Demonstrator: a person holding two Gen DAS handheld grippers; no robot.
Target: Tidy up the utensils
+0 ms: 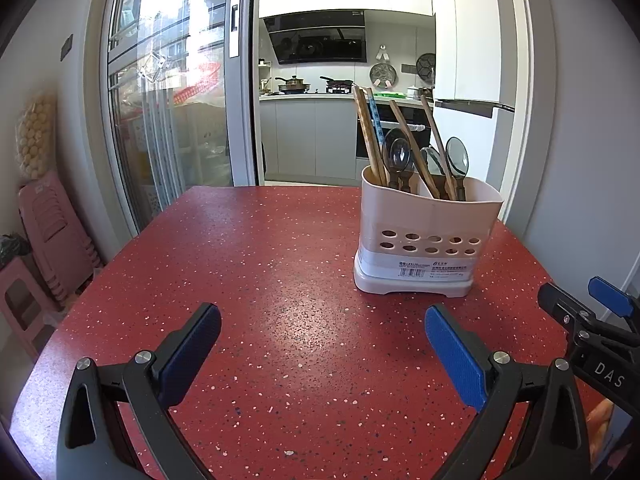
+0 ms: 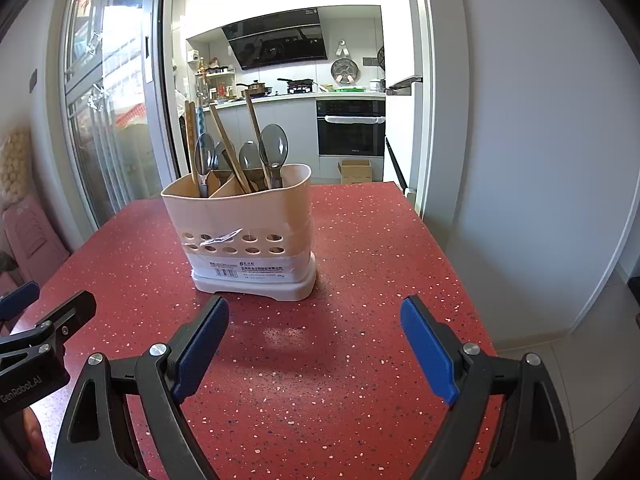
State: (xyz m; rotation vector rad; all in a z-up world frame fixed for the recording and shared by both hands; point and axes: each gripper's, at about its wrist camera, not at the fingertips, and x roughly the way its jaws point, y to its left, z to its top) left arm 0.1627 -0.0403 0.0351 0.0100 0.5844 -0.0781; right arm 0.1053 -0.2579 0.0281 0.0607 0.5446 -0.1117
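Note:
A pale pink utensil holder (image 1: 424, 236) (image 2: 244, 232) with two compartments stands upright on the red speckled table (image 1: 260, 280) (image 2: 360, 248). Spoons (image 1: 457, 158) (image 2: 273, 144) and wooden chopsticks (image 1: 366, 128) (image 2: 224, 136) stick up out of both compartments. My left gripper (image 1: 322, 320) hovers open over the table, nearer than the holder and to its left, with nothing between the blue pads. My right gripper (image 2: 316, 316) is open too, just in front of the holder and a little to its right, and it is empty. Each gripper shows at the edge of the other's view.
A sliding glass door (image 1: 172, 100) stands left of the table's far end. Stacked pink stools (image 1: 52, 236) sit on the floor at the left. A white wall (image 2: 540, 160) runs close along the table's right side. The kitchen lies beyond, with a cardboard box (image 2: 355, 171) on its floor.

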